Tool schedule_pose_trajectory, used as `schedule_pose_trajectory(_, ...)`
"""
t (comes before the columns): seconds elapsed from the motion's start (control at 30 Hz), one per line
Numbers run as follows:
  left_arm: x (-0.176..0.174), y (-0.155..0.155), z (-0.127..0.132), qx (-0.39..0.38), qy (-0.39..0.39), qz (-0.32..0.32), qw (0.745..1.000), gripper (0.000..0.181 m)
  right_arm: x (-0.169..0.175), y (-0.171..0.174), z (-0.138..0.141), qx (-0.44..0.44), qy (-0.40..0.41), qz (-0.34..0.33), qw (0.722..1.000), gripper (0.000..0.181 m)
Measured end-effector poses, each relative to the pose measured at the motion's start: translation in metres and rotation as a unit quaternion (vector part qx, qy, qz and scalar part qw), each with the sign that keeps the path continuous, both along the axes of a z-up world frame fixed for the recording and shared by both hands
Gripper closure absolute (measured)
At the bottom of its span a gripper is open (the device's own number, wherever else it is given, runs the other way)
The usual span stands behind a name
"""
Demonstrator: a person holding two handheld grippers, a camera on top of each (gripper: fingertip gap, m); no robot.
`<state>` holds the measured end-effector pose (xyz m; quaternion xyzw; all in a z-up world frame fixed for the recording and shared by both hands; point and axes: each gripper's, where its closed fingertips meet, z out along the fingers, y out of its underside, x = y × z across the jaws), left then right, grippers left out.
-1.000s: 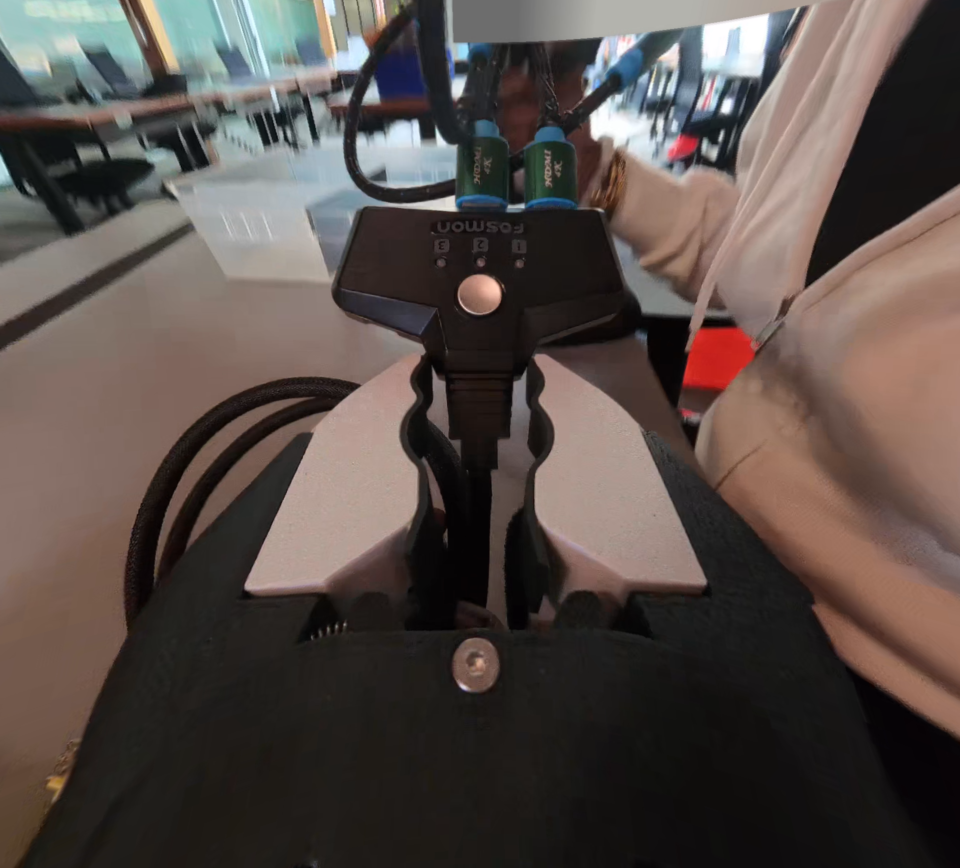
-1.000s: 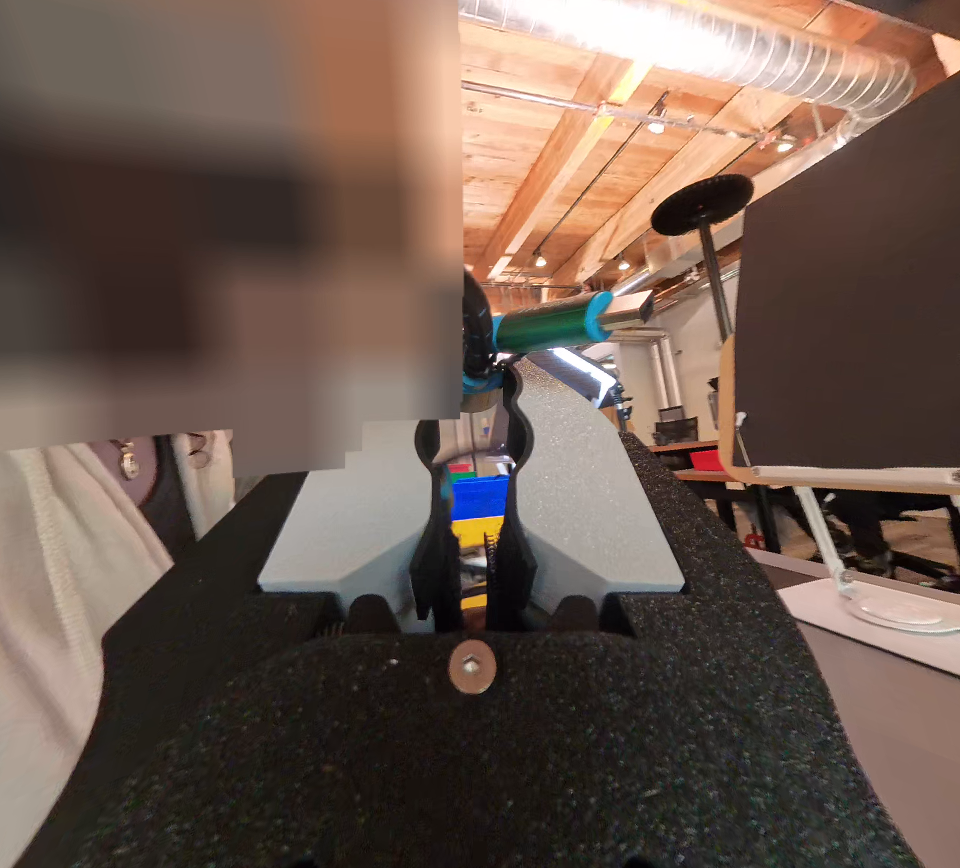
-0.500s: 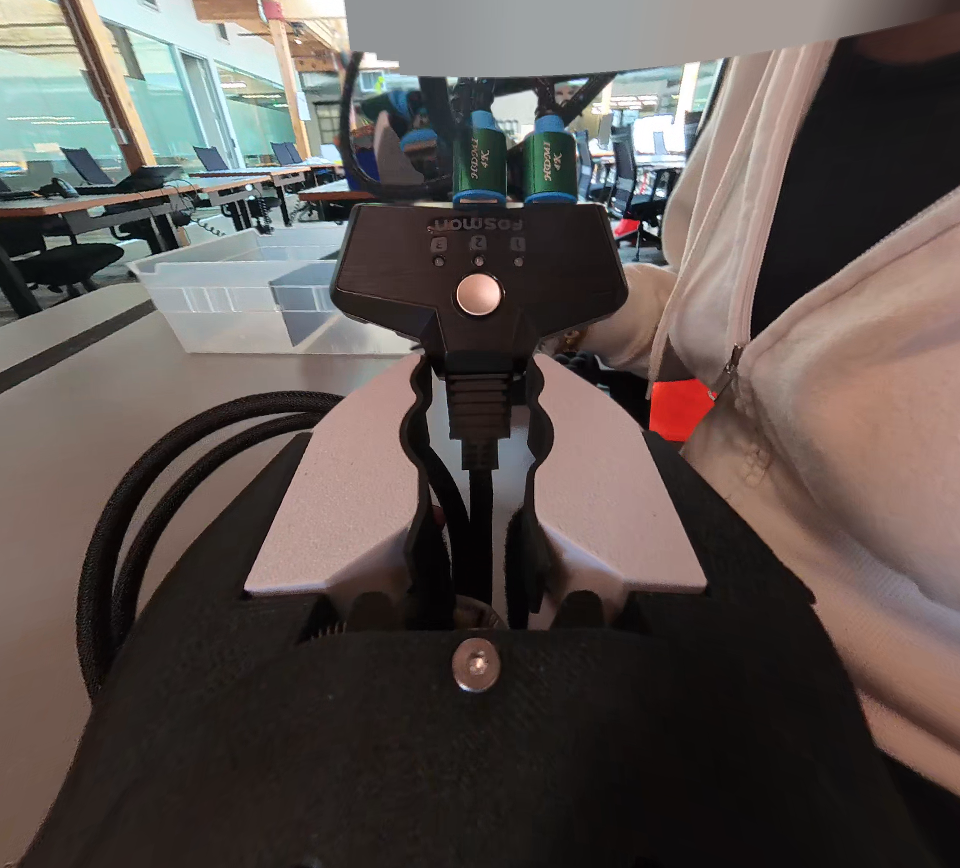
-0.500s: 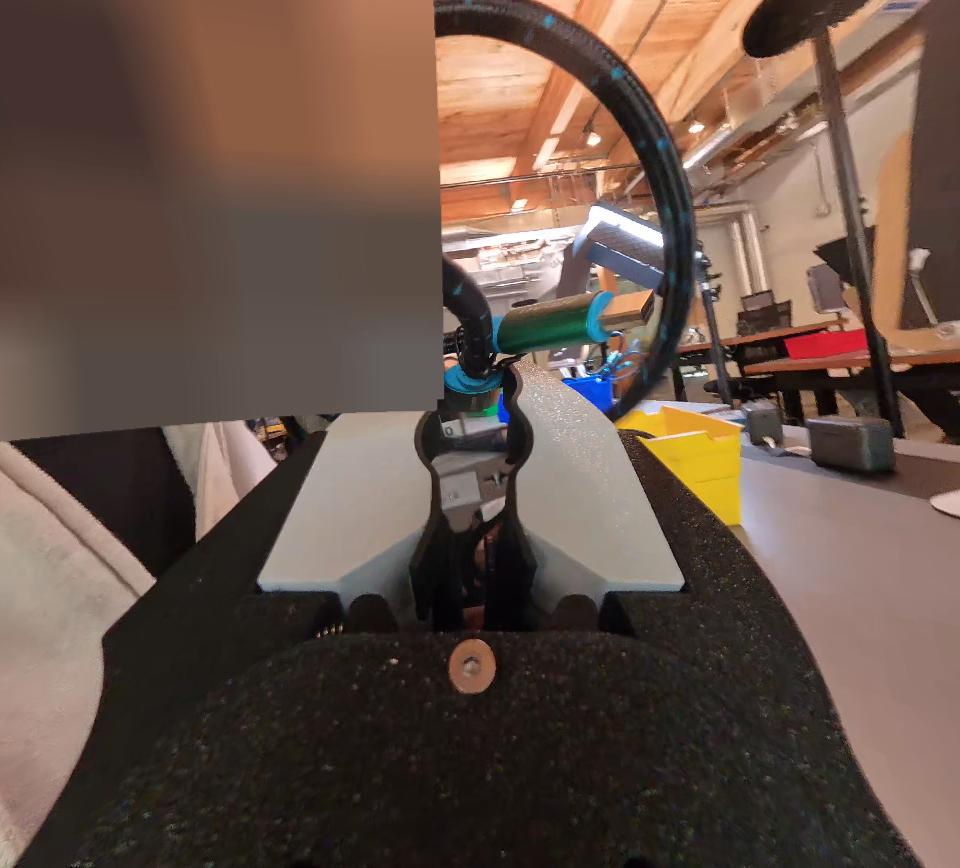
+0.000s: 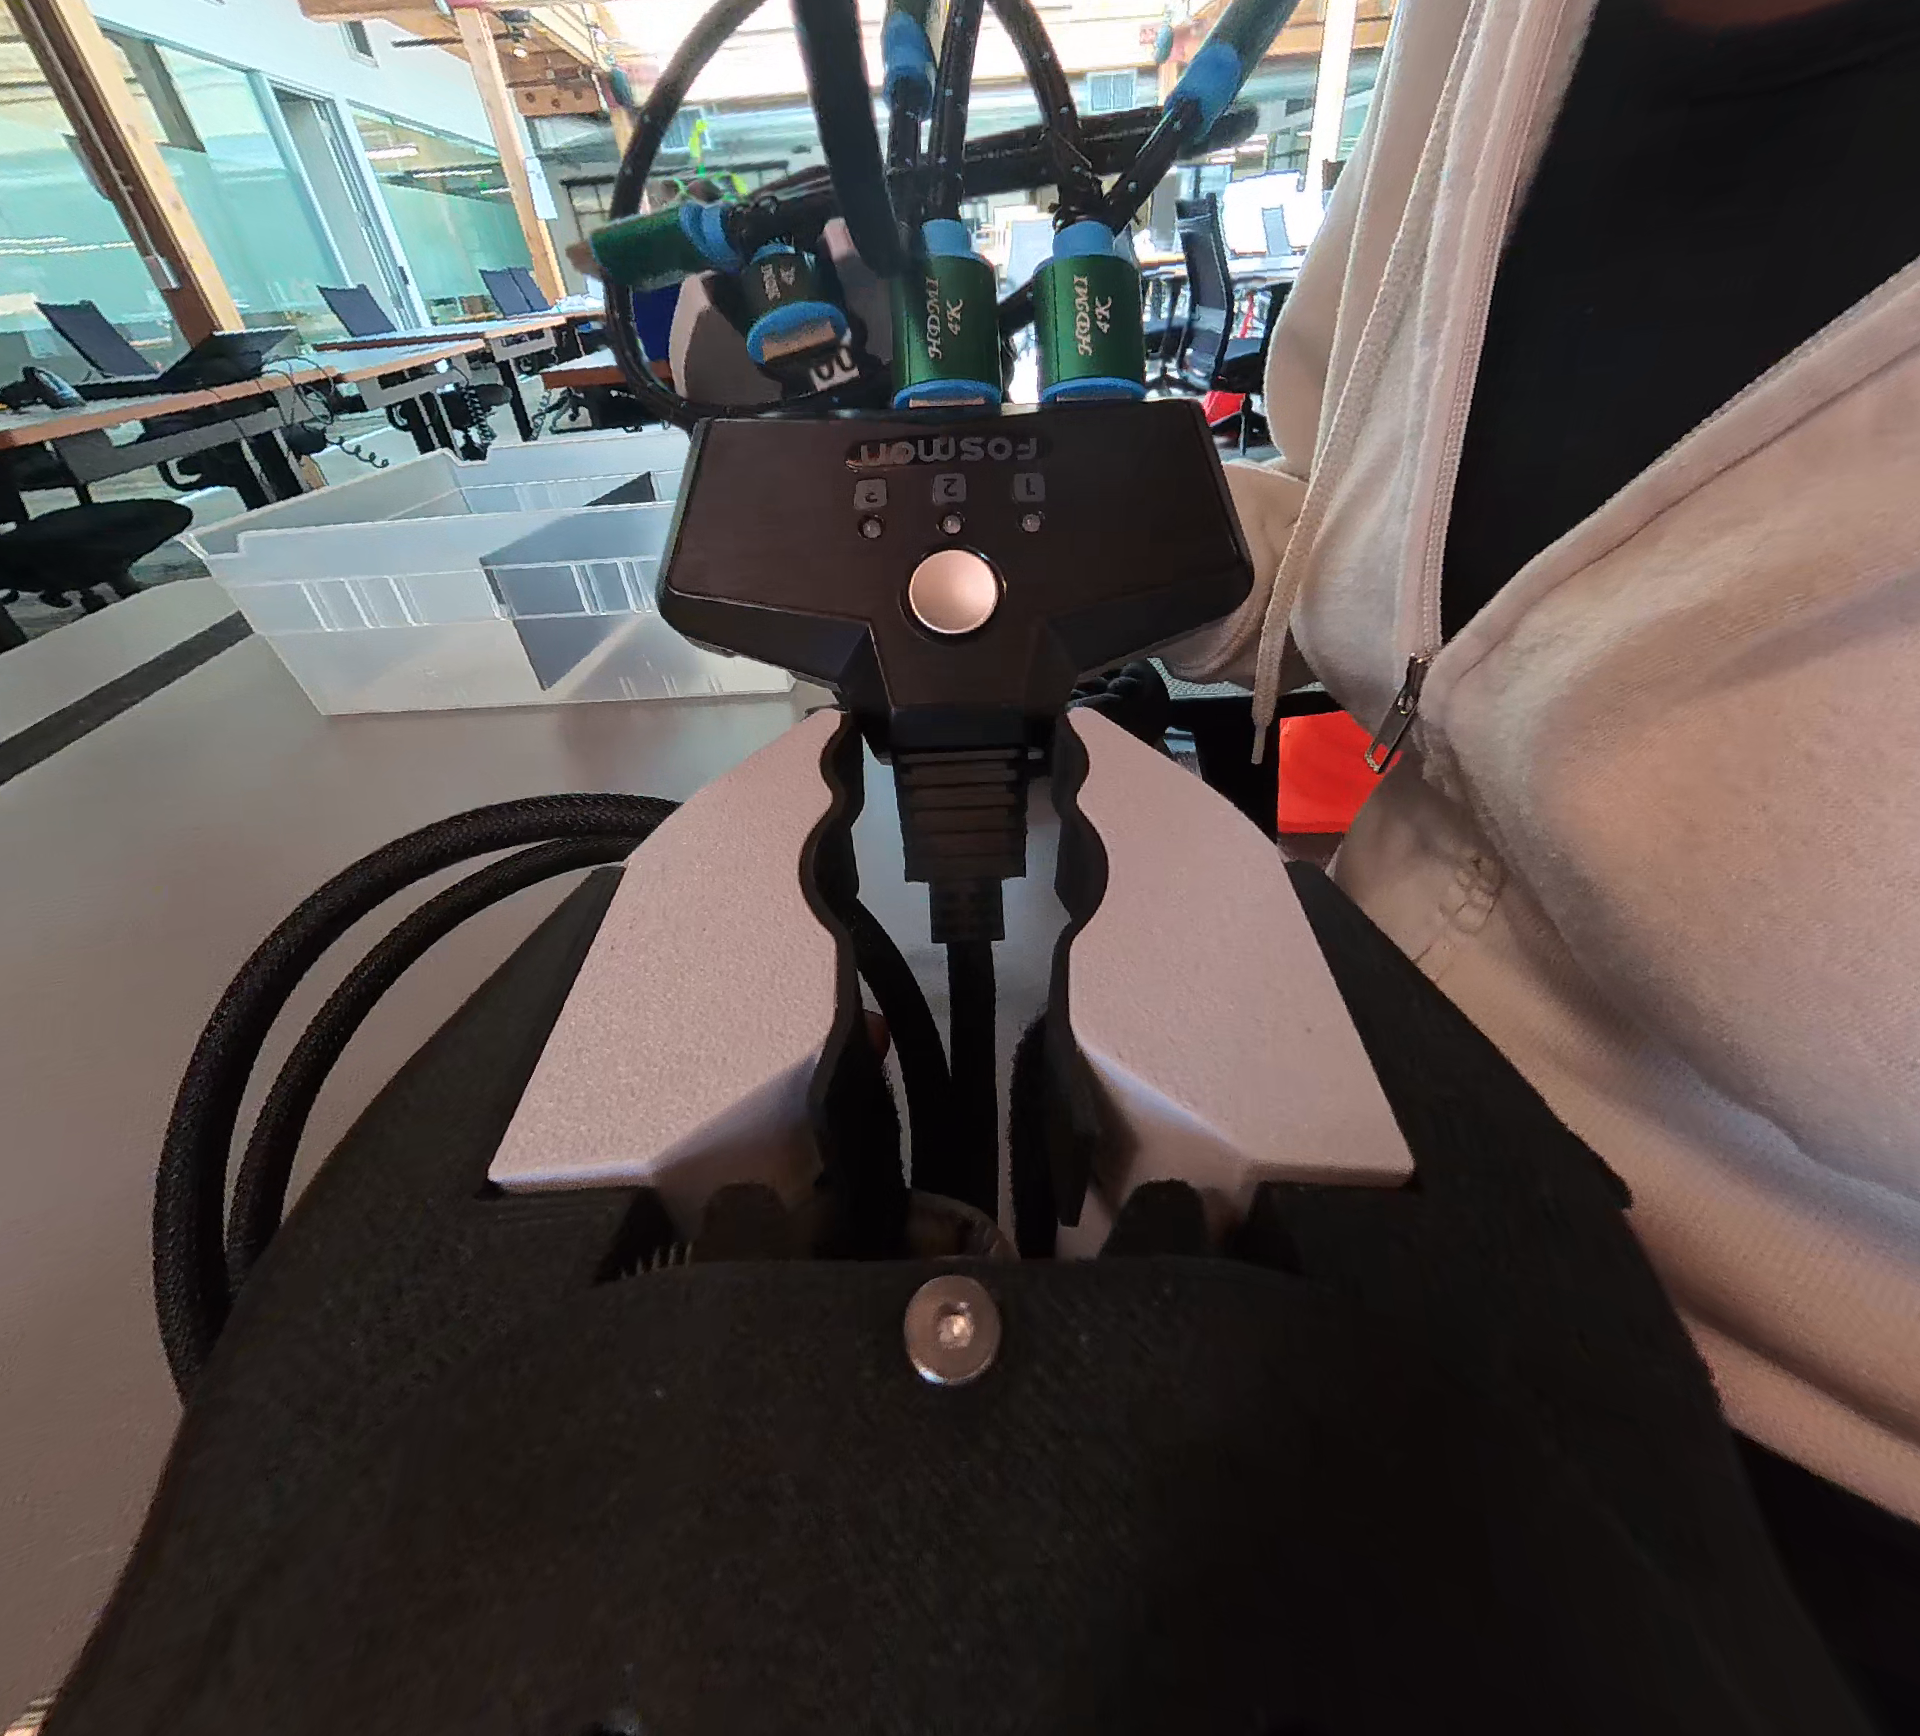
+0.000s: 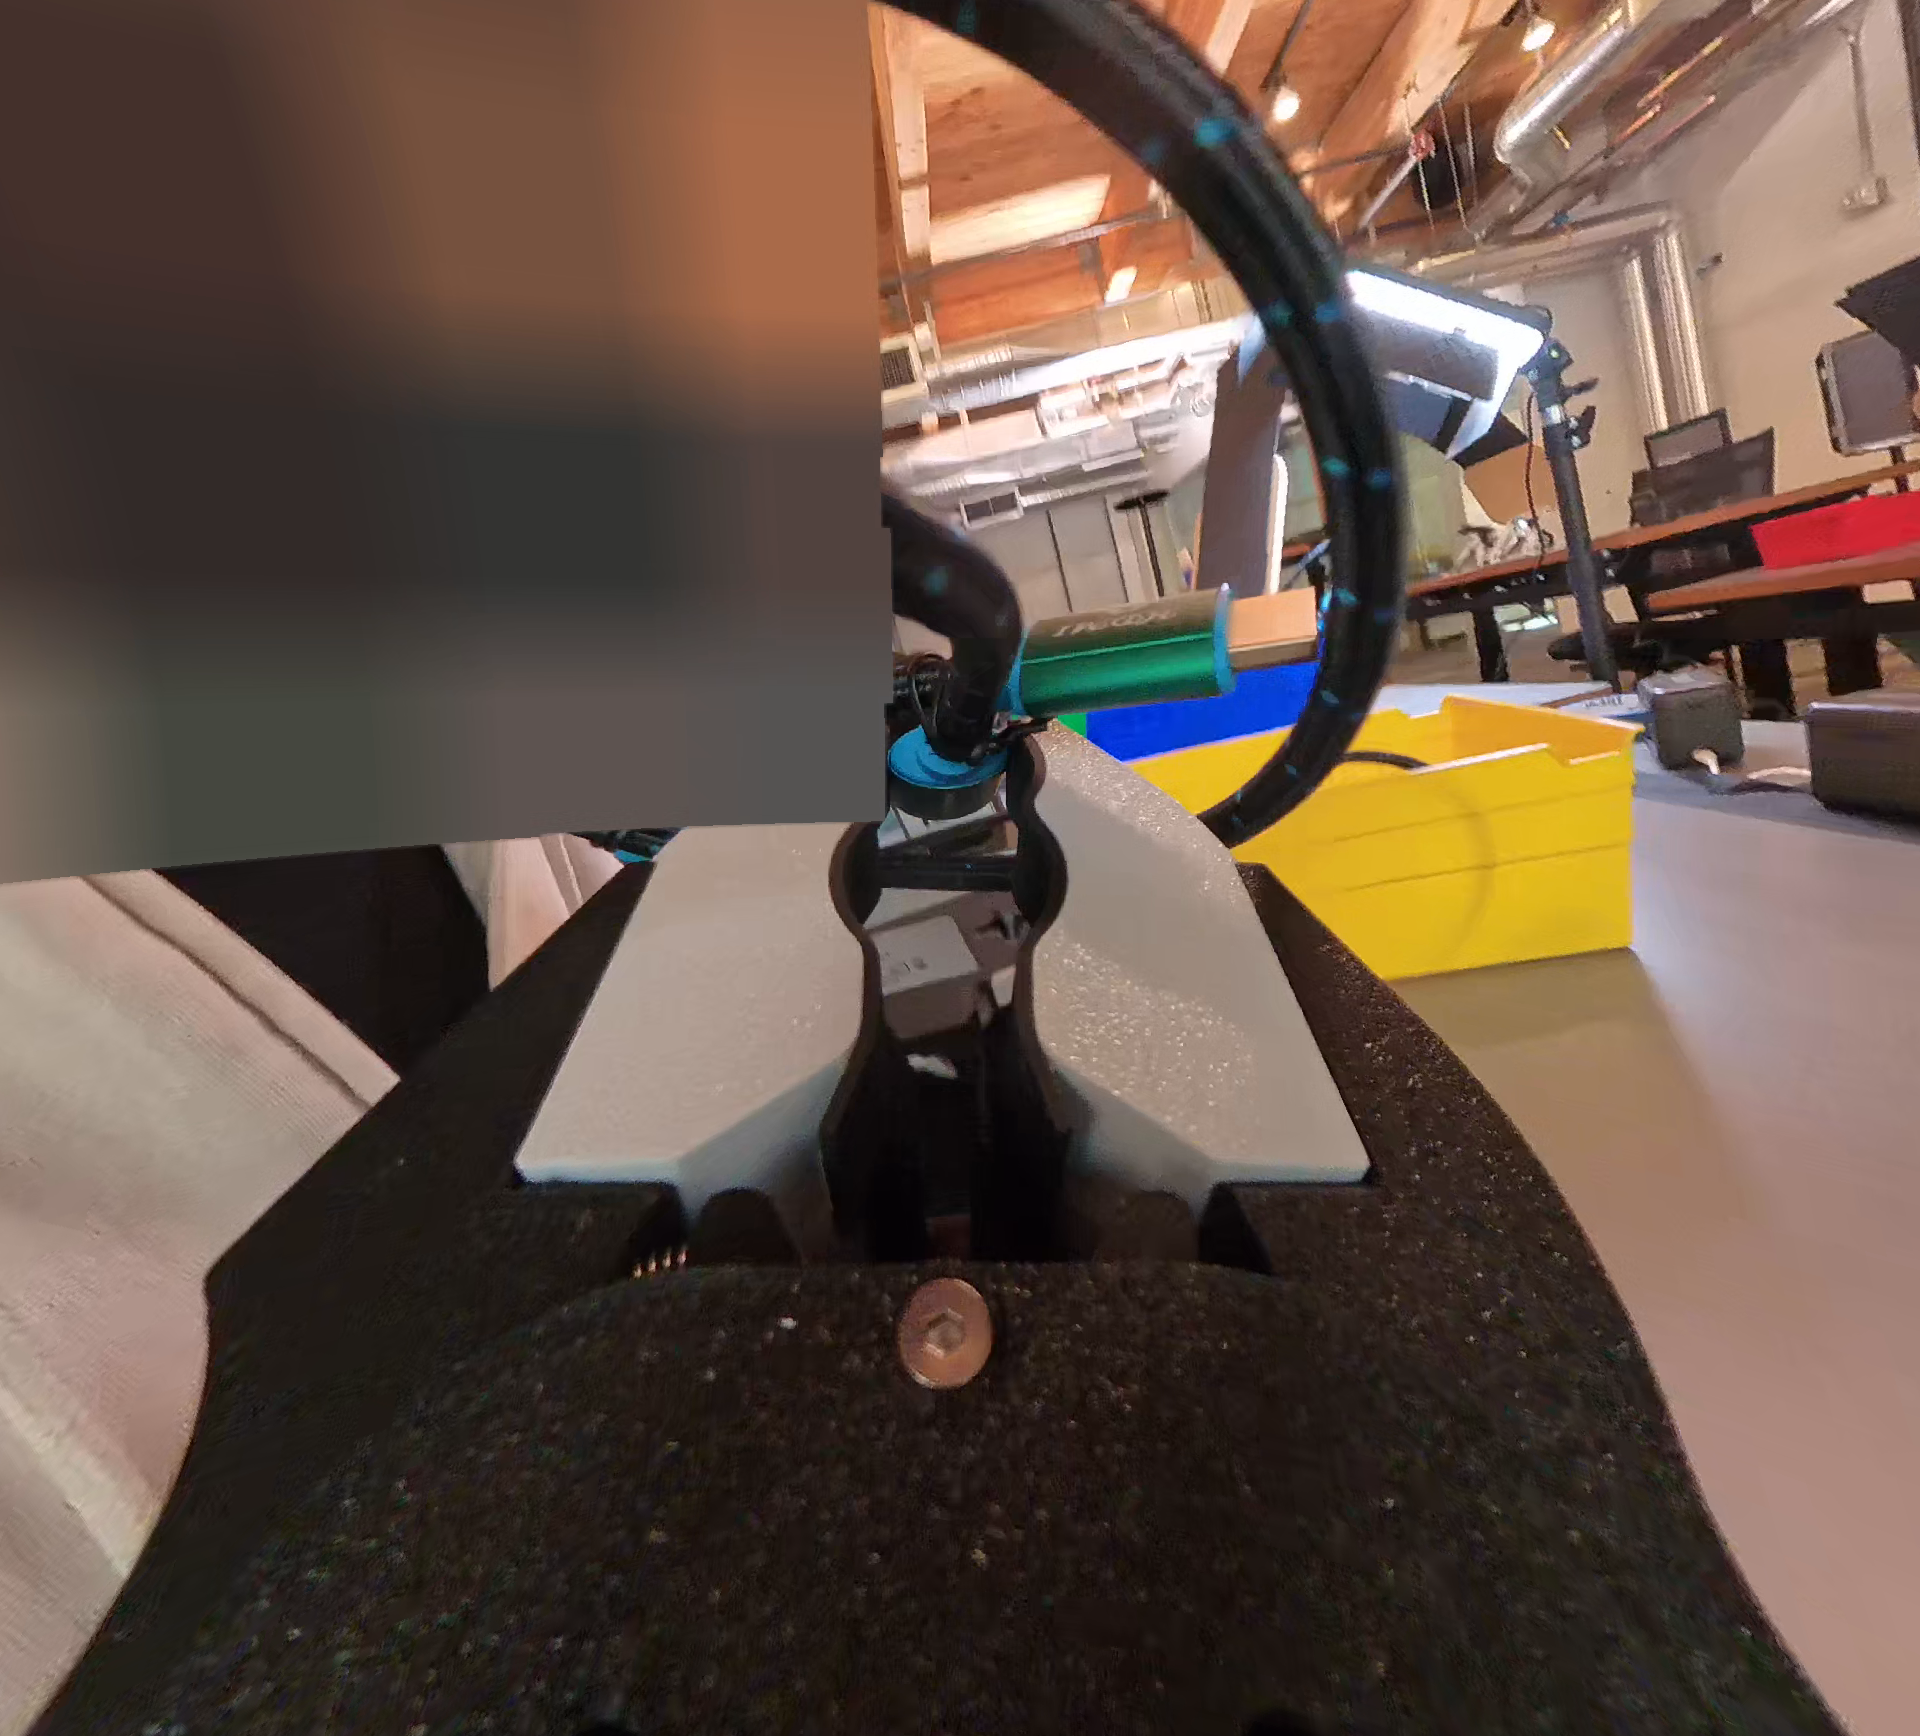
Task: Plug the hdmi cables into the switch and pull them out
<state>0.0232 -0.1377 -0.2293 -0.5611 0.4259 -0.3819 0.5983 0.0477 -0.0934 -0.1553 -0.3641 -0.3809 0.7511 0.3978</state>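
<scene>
My left gripper (image 5: 956, 741) is shut on the neck of the black HDMI switch (image 5: 956, 543) and holds it above the table, ports facing away. Two green HDMI plugs (image 5: 945, 325) (image 5: 1091, 325) sit in its middle and right ports. A third green plug (image 5: 795, 304) hangs tilted just beyond the left port, apart from it. My right gripper (image 6: 940, 782) is shut on that plug's blue-collared end (image 6: 935, 767). The cable's black loop (image 6: 1299, 336) arcs overhead, and its other green plug (image 6: 1122, 658) points right.
A clear plastic bin (image 5: 416, 574) stands on the grey table (image 5: 208, 855) left of the switch. A yellow bin (image 6: 1455, 813) and small grey boxes (image 6: 1694, 720) lie to the right. A person in a white hoodie (image 5: 1558, 751) is close. Black cable loops (image 5: 312, 959) lie by my left gripper.
Both views have swung down from the ceiling towards the table. The right gripper has carried the third plug closer to the switch's left port. The left gripper keeps its hold.
</scene>
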Motion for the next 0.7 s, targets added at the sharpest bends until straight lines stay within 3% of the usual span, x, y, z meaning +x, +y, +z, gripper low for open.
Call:
schedule_pose_trajectory(0.2,0.0,0.003,-0.002,-0.014,0.003,0.005,1.0,0.147,-0.006,0.0,-0.016,0.072,-0.057,-0.064,0.994,0.159)
schedule_pose_trajectory(0.37,0.001,0.006,-0.005,-0.034,0.009,0.002,0.999,0.147,-0.004,0.003,-0.018,0.11,-0.105,-0.079,0.985,0.159)
schedule_pose_trajectory(0.7,0.018,0.013,-0.036,-0.091,0.113,-0.004,0.989,0.147,0.003,0.007,-0.039,0.141,-0.237,-0.036,0.961,0.16)
